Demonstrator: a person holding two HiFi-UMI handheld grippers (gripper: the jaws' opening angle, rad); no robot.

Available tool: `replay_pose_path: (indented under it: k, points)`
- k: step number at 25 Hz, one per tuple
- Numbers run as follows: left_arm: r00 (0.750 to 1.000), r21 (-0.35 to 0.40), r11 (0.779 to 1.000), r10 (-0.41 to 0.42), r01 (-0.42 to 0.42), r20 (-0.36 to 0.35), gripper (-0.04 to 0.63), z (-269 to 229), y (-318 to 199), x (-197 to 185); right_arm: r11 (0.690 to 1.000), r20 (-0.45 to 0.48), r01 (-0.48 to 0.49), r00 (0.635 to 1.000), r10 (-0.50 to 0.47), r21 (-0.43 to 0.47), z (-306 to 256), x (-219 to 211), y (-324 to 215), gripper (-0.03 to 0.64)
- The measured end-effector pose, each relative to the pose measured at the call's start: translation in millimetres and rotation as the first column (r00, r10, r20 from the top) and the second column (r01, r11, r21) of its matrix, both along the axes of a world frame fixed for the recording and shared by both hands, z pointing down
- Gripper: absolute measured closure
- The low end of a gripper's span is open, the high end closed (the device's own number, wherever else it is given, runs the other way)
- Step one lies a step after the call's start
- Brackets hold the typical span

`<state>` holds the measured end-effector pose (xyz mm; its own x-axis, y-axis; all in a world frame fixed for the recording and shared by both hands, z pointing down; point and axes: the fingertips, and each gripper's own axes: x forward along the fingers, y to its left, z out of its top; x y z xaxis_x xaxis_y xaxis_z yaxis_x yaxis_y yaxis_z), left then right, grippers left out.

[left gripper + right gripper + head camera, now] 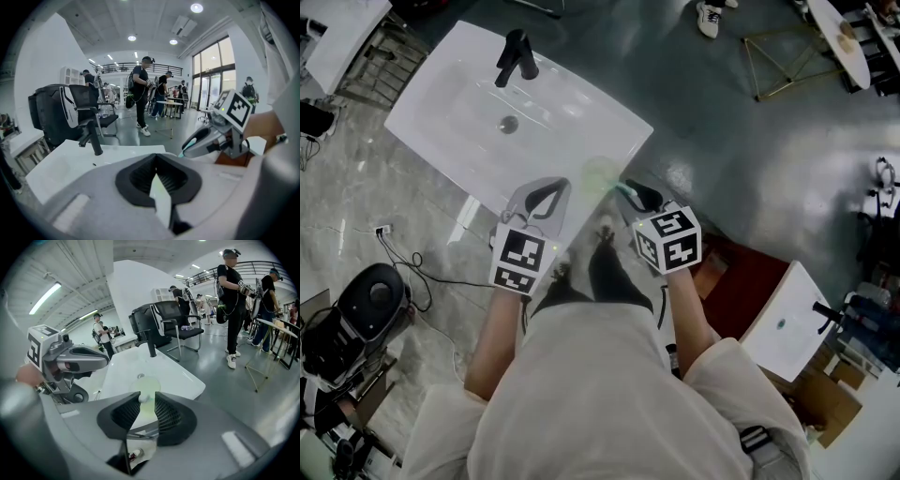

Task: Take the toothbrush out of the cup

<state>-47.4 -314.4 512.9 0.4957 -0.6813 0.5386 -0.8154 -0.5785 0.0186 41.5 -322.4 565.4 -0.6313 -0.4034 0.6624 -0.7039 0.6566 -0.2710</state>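
Head view: cup (602, 173), pale green and translucent, at counter (441, 103) near edge. Right gripper (633, 192) at its rim; left gripper (555, 190) just beside.

Left gripper view: my left jaws pressed together, empty.

Right gripper view: jaws pinching toothbrush (140, 398), white-green. Extraction step, I judge. Next: lift clear without tipping cup.

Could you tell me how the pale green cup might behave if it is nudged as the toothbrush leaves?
The cup looks thin and translucent, so probably light and easy to tip. It seems to sit near the glossy sink edge, so it may slide off. The right claw grips the toothbrush; a sideways pull could topple the cup.
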Motion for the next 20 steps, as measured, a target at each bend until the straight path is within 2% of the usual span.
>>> replay_pose_path:
  k: [20]
  points:
    - [1.0, -0.003, 1.0, -0.004, 0.004, 0.008, 0.592, 0.6, 1.6, -5.5, 1.0, -0.009, 0.008, 1.0, -0.008, 0.006, 2.7, -6.6, -0.1, 0.557]
